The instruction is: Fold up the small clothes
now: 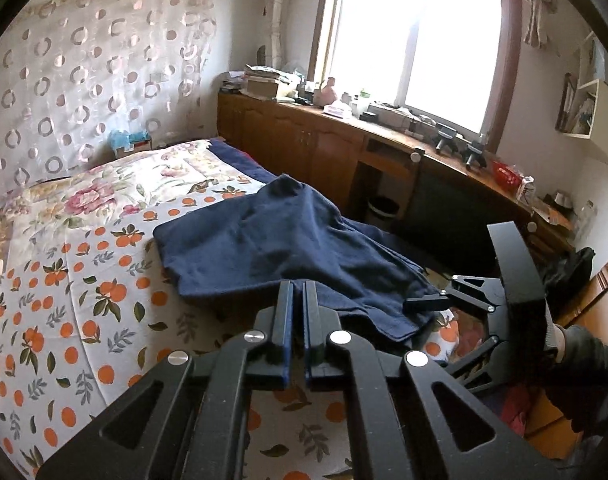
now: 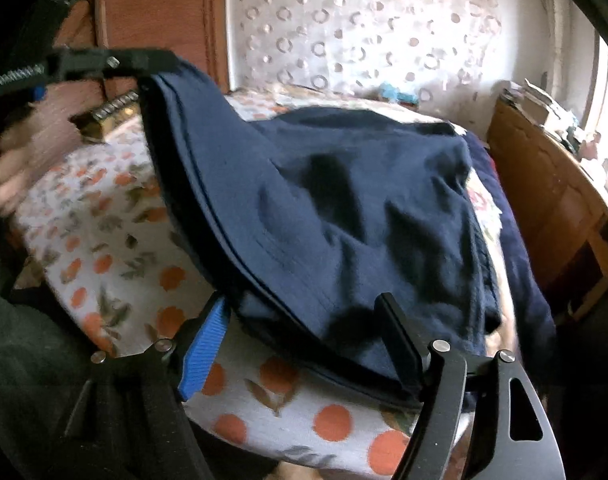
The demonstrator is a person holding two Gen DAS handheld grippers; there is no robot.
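A navy blue garment point(image 1: 284, 232) lies rumpled on the bed's orange-print sheet point(image 1: 84, 300). My left gripper point(image 1: 298, 286) is shut on its near edge. In the right wrist view that same gripper point(image 2: 144, 76) holds a corner of the garment point(image 2: 364, 200) raised above the sheet point(image 2: 116, 240). My right gripper point(image 2: 302, 300) stands wide open at the near hem, with the cloth's edge lying between the blue-padded finger point(image 2: 204, 352) and the black one point(image 2: 400, 336); the pads do not press on it. From the left wrist view, the right gripper point(image 1: 454, 266) sits at the garment's right corner.
A floral quilt point(image 1: 124, 184) covers the far end of the bed. A long wooden cabinet point(image 1: 304, 136) with cluttered top runs under the window, a dark bin point(image 1: 382, 208) below it. A person's hand point(image 2: 8, 176) is at the left, a wooden headboard point(image 2: 156, 8) behind.
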